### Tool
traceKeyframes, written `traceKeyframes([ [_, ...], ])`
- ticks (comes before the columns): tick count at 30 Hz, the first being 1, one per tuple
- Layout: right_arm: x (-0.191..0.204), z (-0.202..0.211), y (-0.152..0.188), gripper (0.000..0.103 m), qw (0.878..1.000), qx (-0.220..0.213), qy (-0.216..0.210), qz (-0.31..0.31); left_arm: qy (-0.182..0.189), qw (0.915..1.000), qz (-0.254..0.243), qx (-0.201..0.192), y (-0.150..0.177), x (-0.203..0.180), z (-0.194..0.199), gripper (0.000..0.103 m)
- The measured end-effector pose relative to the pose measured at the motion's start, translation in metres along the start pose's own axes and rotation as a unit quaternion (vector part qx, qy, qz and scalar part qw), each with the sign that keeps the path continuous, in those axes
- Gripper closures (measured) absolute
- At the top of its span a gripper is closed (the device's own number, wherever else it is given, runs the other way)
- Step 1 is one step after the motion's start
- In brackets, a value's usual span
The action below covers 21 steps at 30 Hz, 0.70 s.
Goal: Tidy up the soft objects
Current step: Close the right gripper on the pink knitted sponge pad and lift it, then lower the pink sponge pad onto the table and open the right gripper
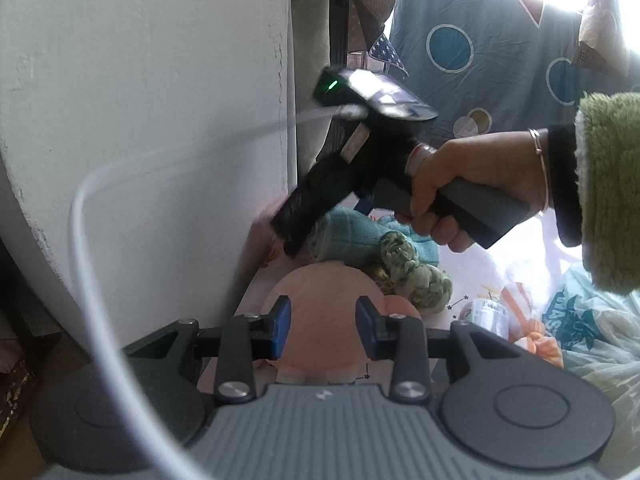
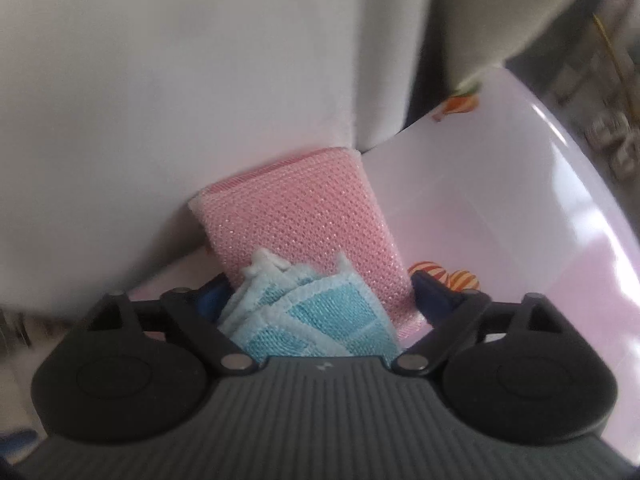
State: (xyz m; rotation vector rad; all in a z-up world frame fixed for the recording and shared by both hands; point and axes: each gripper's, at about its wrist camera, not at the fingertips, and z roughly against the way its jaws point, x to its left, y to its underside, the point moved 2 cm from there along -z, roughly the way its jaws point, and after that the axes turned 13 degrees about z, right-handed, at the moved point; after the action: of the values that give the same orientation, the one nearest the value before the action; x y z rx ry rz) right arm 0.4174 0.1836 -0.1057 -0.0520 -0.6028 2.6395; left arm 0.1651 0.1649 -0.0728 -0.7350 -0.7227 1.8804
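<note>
- In the left wrist view, our left gripper (image 1: 323,330) hangs above a round peach-pink soft toy (image 1: 324,300) lying on the table (image 1: 520,240) just beside the white wall (image 1: 140,100). Its blue pads (image 1: 282,326) stand on either side of the toy; the gap is narrow, but we cannot tell whether the pads press on it.
- Beyond the toy, farther along the wall, lie a rolled blue cloth (image 1: 352,236) and a green braided rope toy (image 1: 412,268), touching each other. We judge these as still waiting to be sorted, along with the small can (image 1: 486,312) and plastic bag (image 1: 580,320) on the side of the toy away from the wall.
- This view alone shows the person's right hand (image 1: 472,184) holding the right gripper's grey handle, pointing down toward the wall corner, and the green fleece sleeve (image 1: 608,192).
- In the right wrist view, our right gripper (image 2: 320,296) is spread wide, its pads clear of the cloth. Between the jaws sit a pink mesh sponge (image 2: 296,216), leaning against the wall, and a folded blue-and-white cloth (image 2: 316,316) lying over the sponge's near end.
- We judge that these two are placed, tucked into the corner by the wall. Only this view shows them; the left view hides that corner behind the right gripper's body.
</note>
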Motion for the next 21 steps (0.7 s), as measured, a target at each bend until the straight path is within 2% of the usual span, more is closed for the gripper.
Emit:
traceKeyframes([
  [2,-0.014,0.015,0.005,0.016,0.998,-0.048,-0.011,-0.048,0.000,1.0000,0.001,0.001,0.002,0.001,0.003,0.066],
  [4,-0.029,0.034,0.013,0.016,0.989,-0.105,-0.029,-0.099,0.002,1.0000,0.001,0.000,0.003,0.000,0.007,0.066],
  [8,-0.055,0.079,0.031,0.015,0.963,-0.200,-0.043,-0.176,0.010,0.9999,-0.004,0.000,0.008,-0.004,0.014,0.065],
  [12,-0.067,0.132,0.057,0.015,0.934,-0.273,-0.068,-0.221,0.030,0.9995,-0.008,-0.006,0.013,-0.007,0.031,0.058],
  [16,-0.065,0.184,0.088,0.015,0.917,-0.315,-0.071,-0.236,0.070,0.9975,-0.007,-0.012,0.016,-0.008,0.058,0.043],
  [18,-0.062,0.212,0.108,0.015,0.908,-0.332,-0.071,-0.246,0.091,0.9956,-0.011,-0.023,0.017,-0.009,0.076,0.040],
  [21,-0.046,0.251,0.145,0.014,0.904,-0.345,-0.055,-0.247,0.119,0.9918,-0.023,-0.041,0.019,-0.012,0.103,0.029],
])
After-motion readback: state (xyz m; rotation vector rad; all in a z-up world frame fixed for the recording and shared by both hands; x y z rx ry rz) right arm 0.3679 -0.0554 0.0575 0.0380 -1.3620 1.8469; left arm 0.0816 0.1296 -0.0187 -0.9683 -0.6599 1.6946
